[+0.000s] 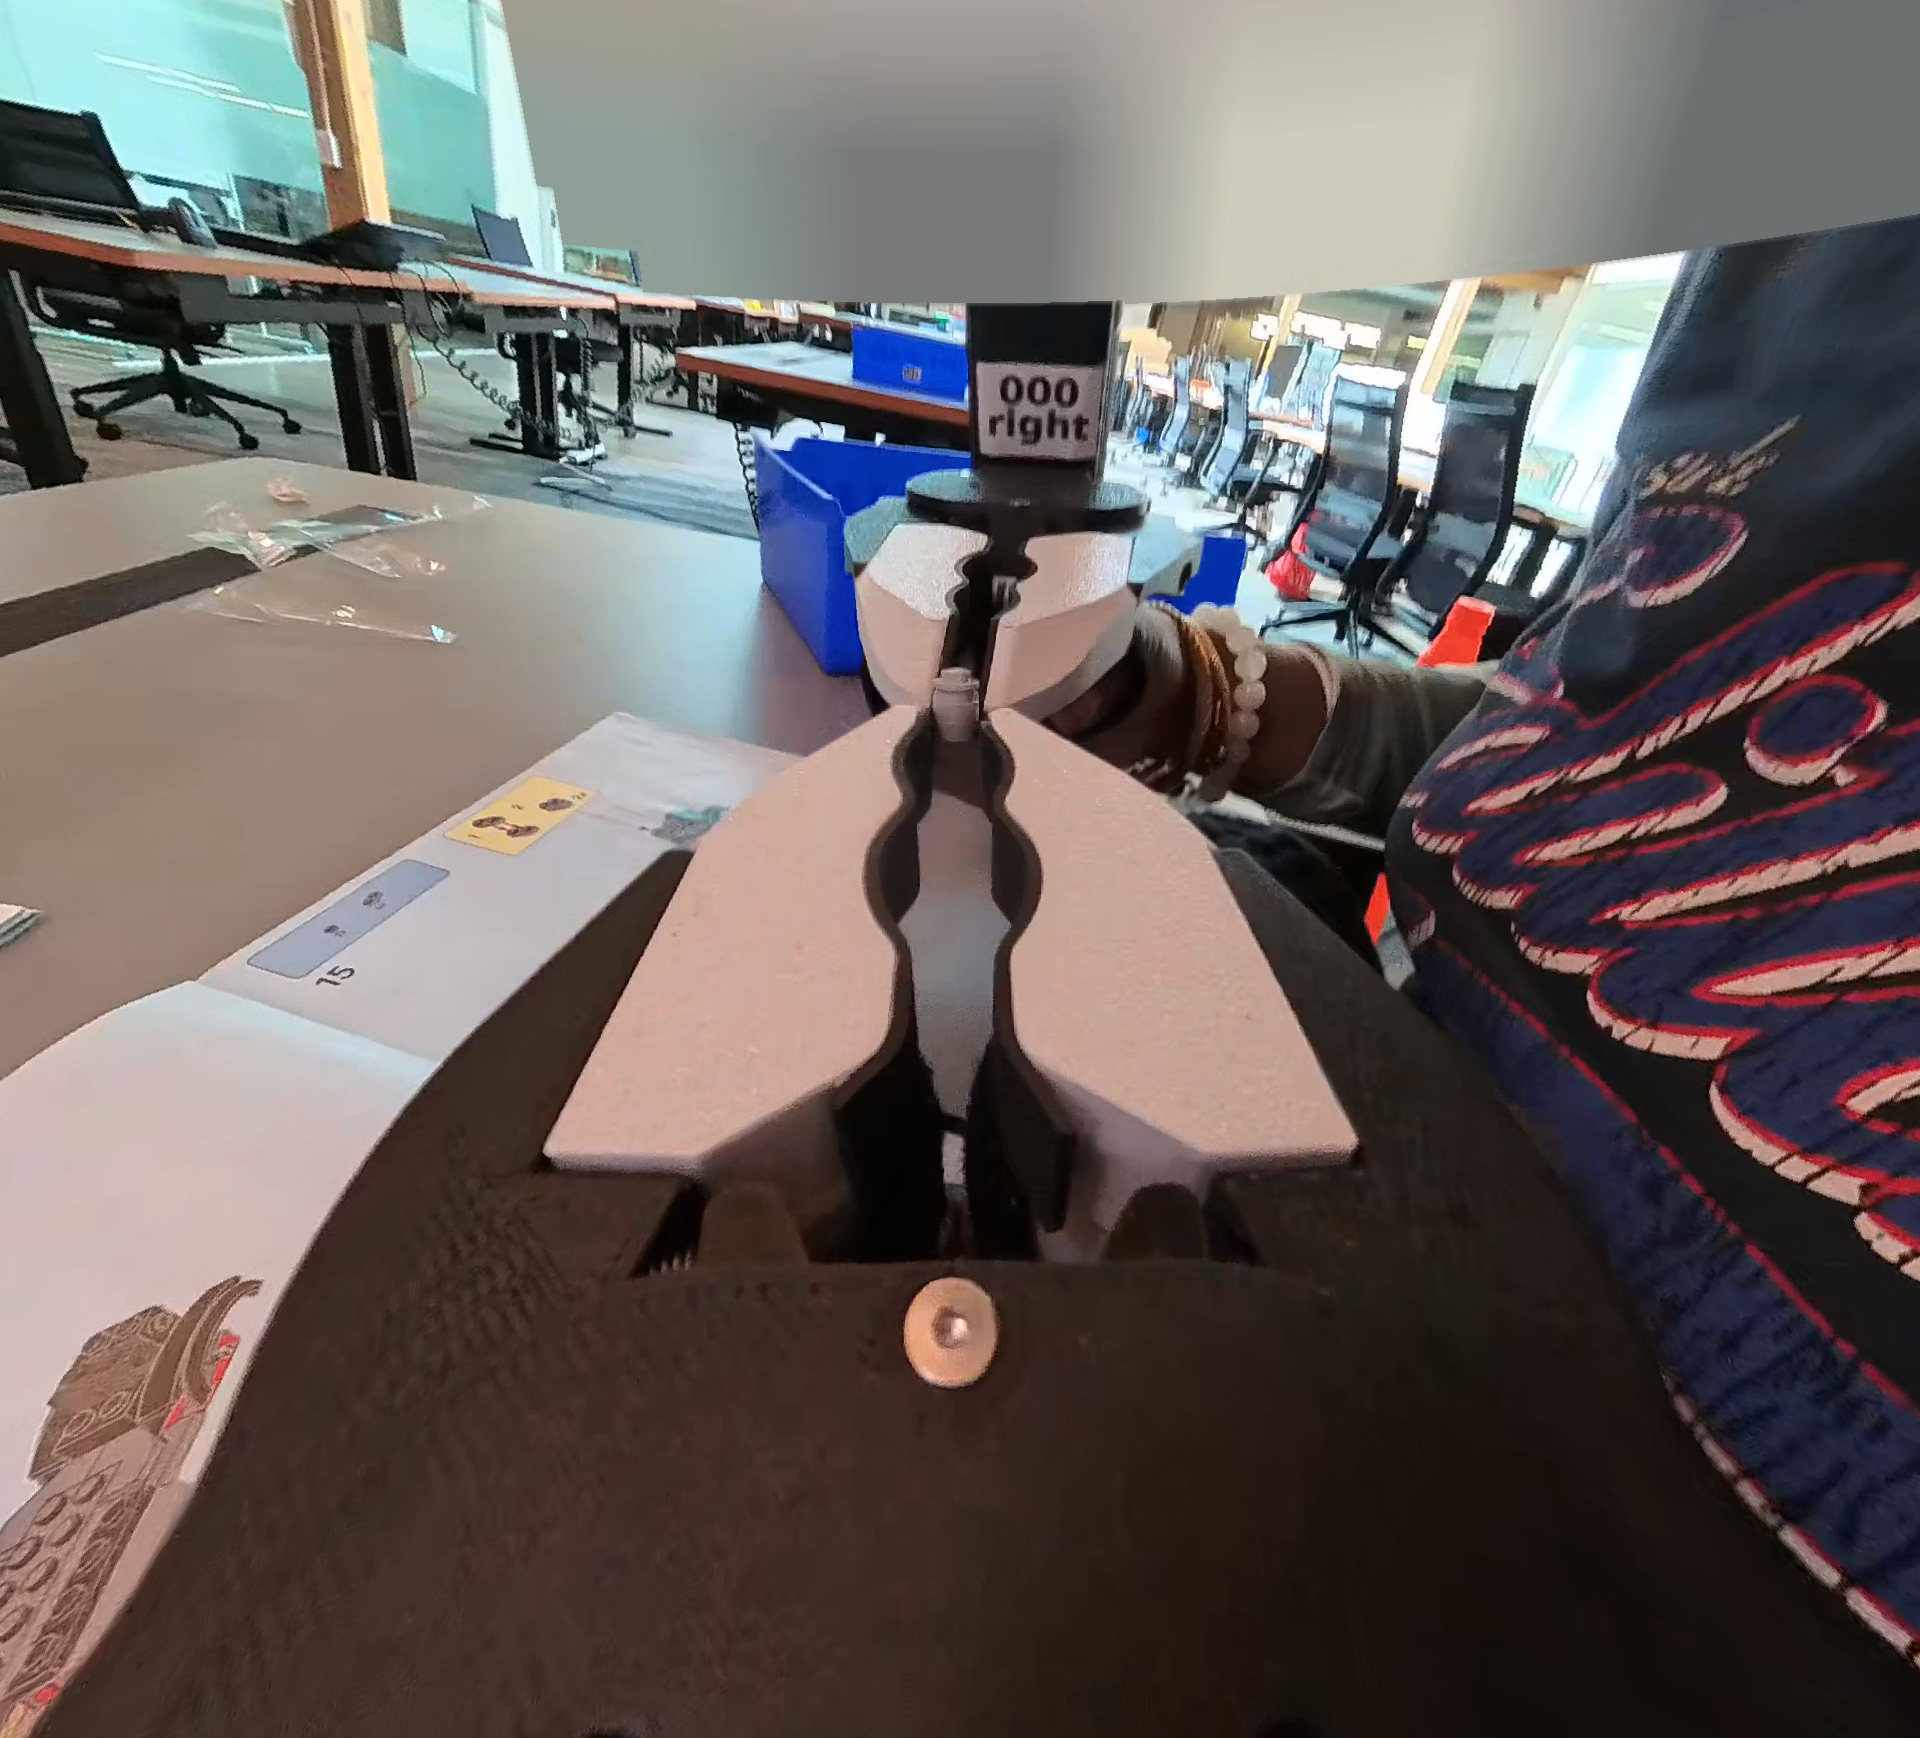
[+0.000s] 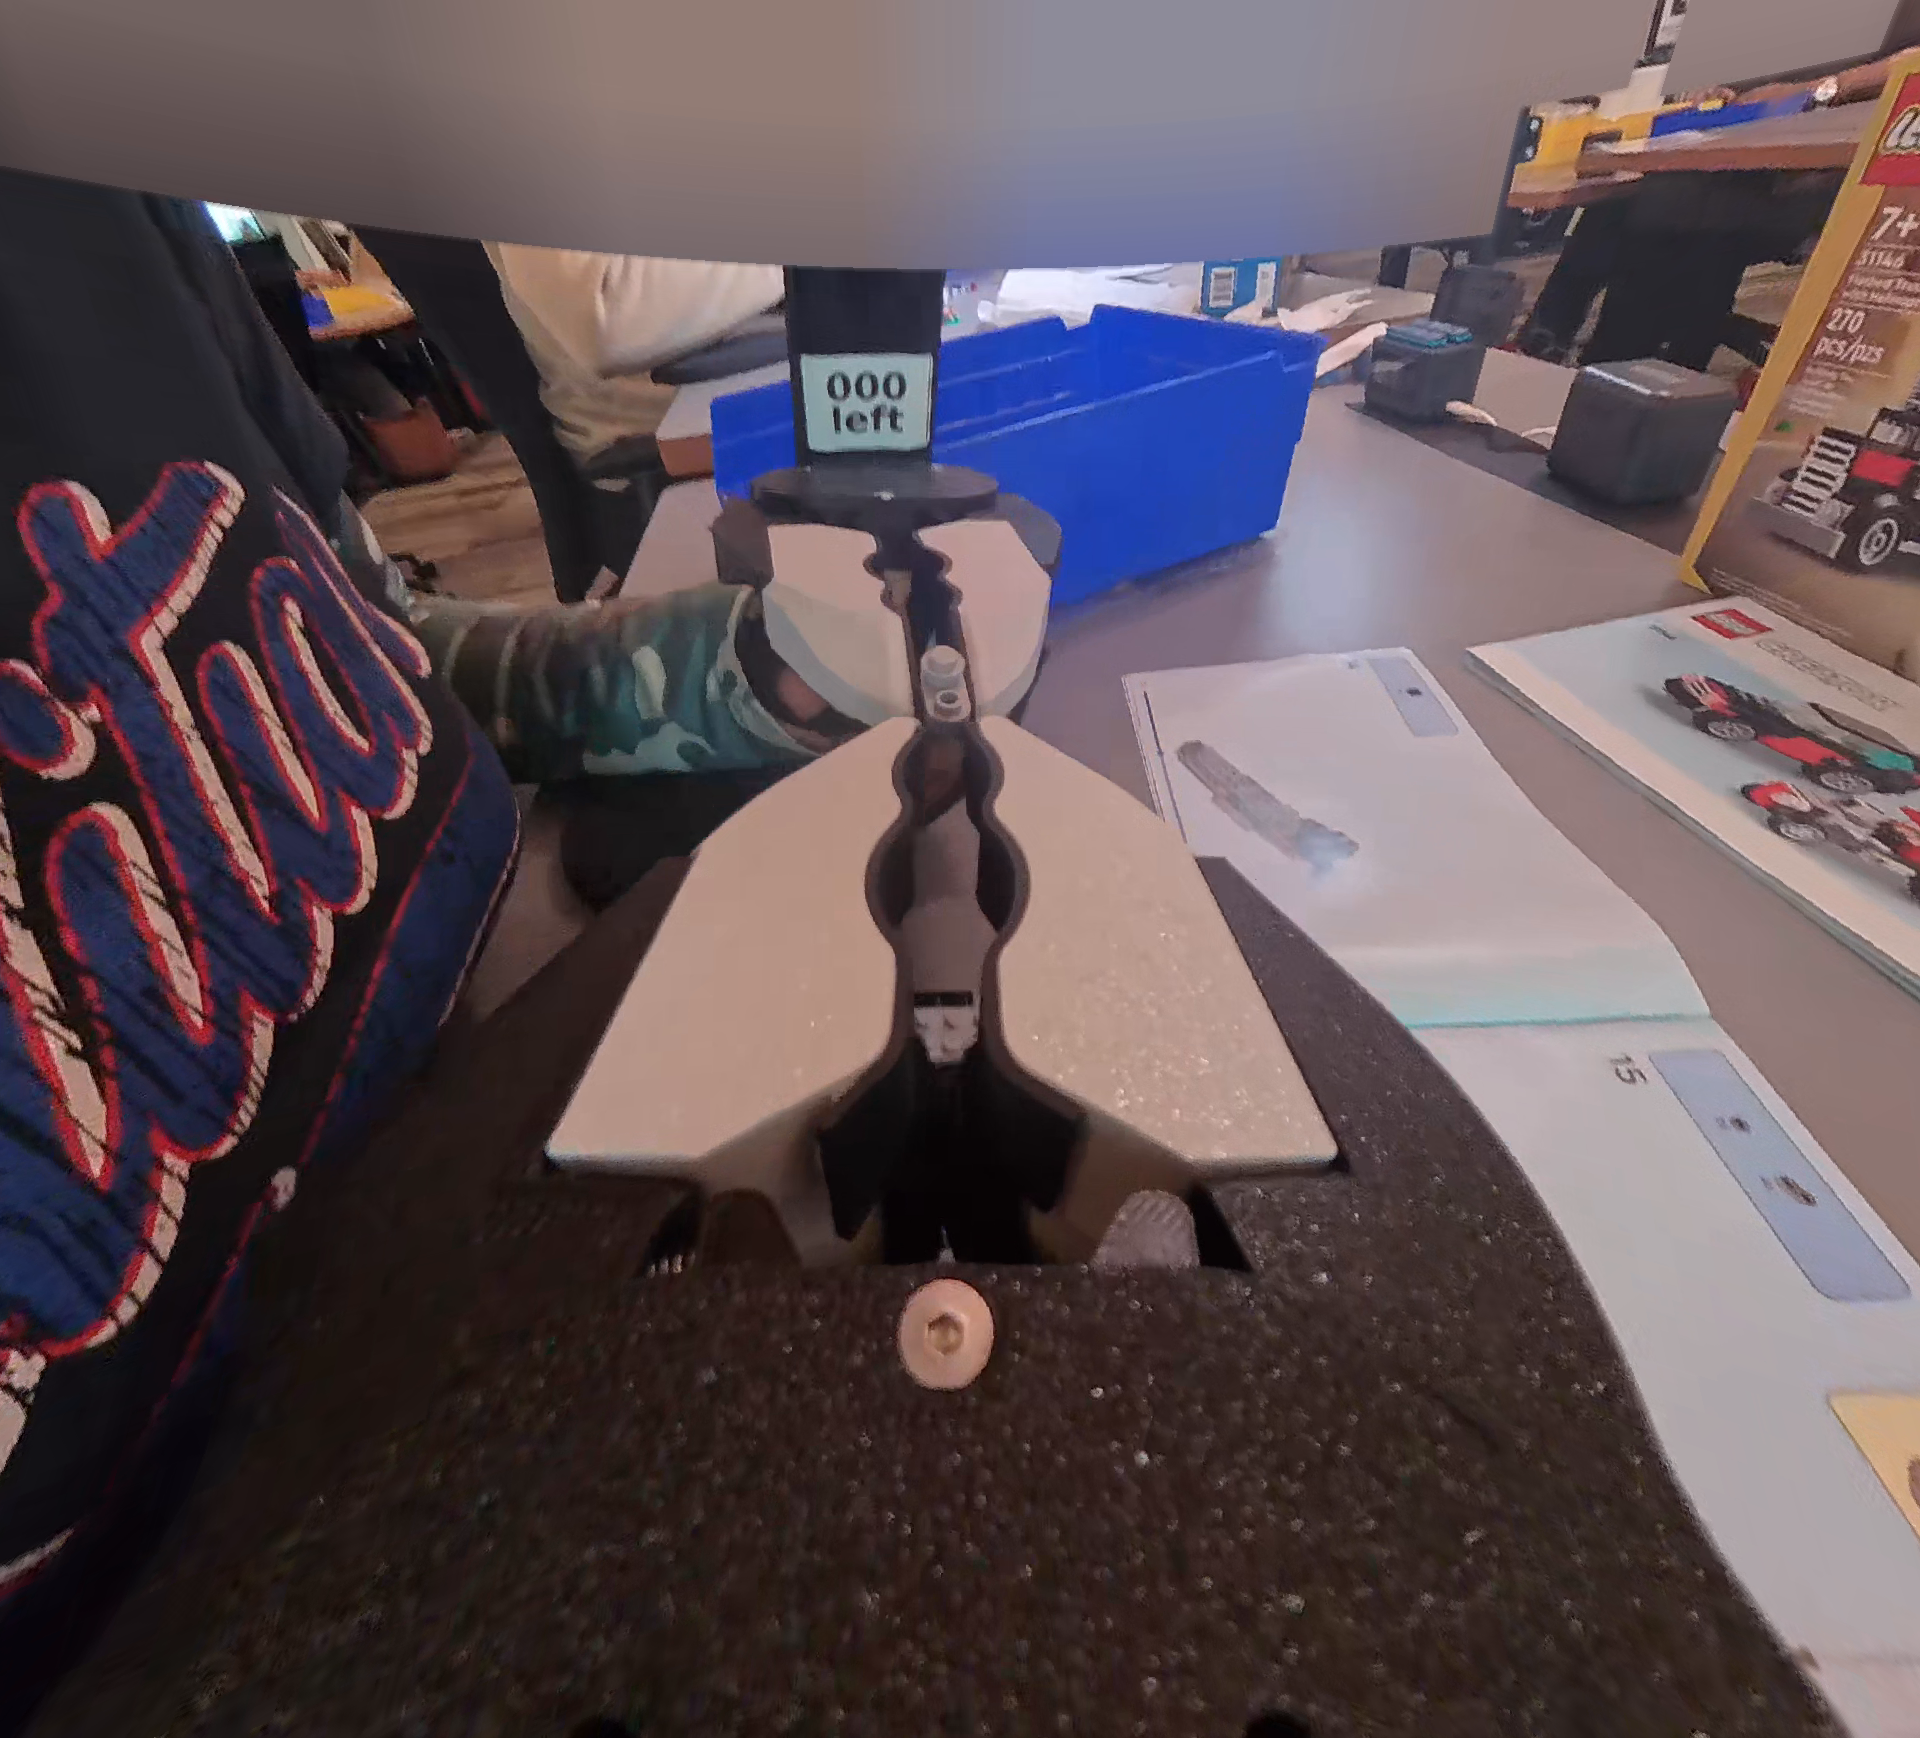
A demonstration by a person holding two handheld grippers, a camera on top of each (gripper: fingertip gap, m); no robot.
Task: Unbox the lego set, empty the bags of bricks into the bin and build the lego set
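My left gripper (image 1: 956,720) and right gripper (image 2: 945,728) meet tip to tip above the table's near edge. Each is shut on a small grey brick piece. The left one's piece (image 1: 956,693) sticks out of its tips with a stud showing. In the right wrist view two small grey pieces (image 2: 943,682) sit stacked between the two sets of tips, touching. The right gripper also shows opposite in the left wrist view (image 1: 987,639), and the left gripper in the right wrist view (image 2: 920,618). The blue bin (image 2: 1143,462) stands behind them; its contents are hidden.
The open instruction booklet (image 2: 1403,857) lies under the grippers and also shows in the left wrist view (image 1: 364,961). A second booklet (image 2: 1766,753) and the set's box (image 2: 1829,389) are to the right. Empty clear bags (image 1: 312,535) lie far left. The person's dark shirt (image 1: 1662,857) is close by. The grippers are tip to tip, or close to it.
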